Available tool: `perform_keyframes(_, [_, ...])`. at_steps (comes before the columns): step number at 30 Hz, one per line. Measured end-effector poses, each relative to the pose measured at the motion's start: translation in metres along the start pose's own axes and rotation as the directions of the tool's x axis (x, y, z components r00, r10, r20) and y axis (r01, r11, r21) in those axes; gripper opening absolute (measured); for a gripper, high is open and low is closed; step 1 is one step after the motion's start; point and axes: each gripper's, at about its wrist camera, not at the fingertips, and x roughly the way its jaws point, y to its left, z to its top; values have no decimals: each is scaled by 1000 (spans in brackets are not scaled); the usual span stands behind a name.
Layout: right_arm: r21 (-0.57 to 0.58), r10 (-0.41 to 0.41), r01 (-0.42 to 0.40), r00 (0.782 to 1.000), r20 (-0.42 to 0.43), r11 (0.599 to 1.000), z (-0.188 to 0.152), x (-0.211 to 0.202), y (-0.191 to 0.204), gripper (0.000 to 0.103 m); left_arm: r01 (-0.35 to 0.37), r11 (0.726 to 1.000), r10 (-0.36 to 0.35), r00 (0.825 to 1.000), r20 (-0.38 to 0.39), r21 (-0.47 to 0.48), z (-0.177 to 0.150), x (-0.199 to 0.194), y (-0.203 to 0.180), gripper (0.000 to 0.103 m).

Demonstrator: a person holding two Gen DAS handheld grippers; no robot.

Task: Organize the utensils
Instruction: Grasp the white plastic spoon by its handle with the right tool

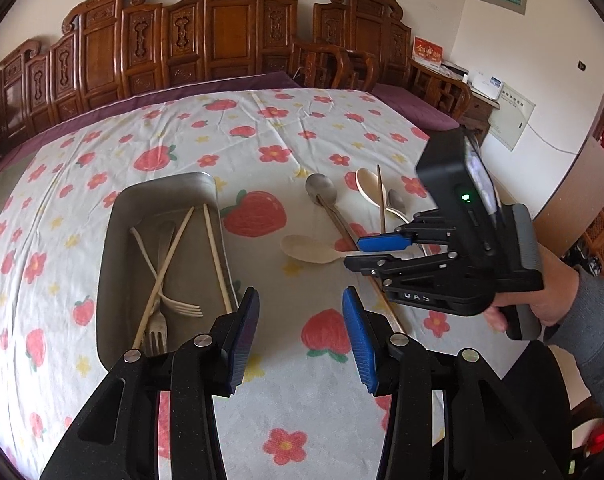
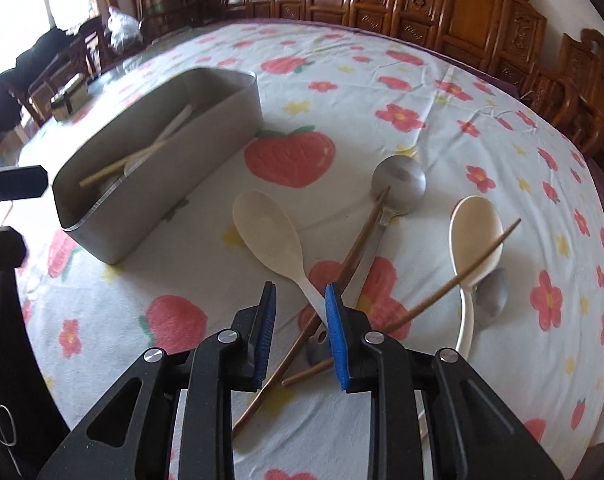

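A metal tray [image 1: 118,240] [image 2: 174,184] holds two forks and some pale chopsticks [image 1: 218,256]. On the cloth to its right lie a cream spoon [image 1: 306,249] [image 2: 268,232], a metal spoon [image 1: 321,190] [image 2: 400,178], a second cream spoon [image 1: 370,186] [image 2: 476,236] over a small metal spoon [image 2: 492,290], and two brown chopsticks [image 2: 342,268] [image 2: 454,280]. My left gripper [image 1: 300,300] is open and empty, just right of the tray. My right gripper [image 2: 300,292] [image 1: 358,252] is open, low over the first cream spoon's handle.
The table wears a white cloth with strawberries and flowers [image 1: 262,128]. Carved wooden chairs [image 1: 230,28] line its far side. A side table with boxes [image 1: 478,84] stands at the right wall.
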Motion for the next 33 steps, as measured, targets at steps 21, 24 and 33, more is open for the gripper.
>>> perform_keyframes(21, [-47,-11,8,998,-64,999,-7,-1,14,9,4,1000,-4,1000,-6,11,-2,-1,-5,41])
perform_keyframes(24, [-30,-6,4,998,-69,1000,-12,-1,11,9,7,1000,-7,1000,-6,12,-2,-1,-7,41])
perform_keyframes(33, [65,14,-15,1000,15,998,-15,-23,-4,8,8,1000,-8,1000,-10,22,-2,2,-13,41])
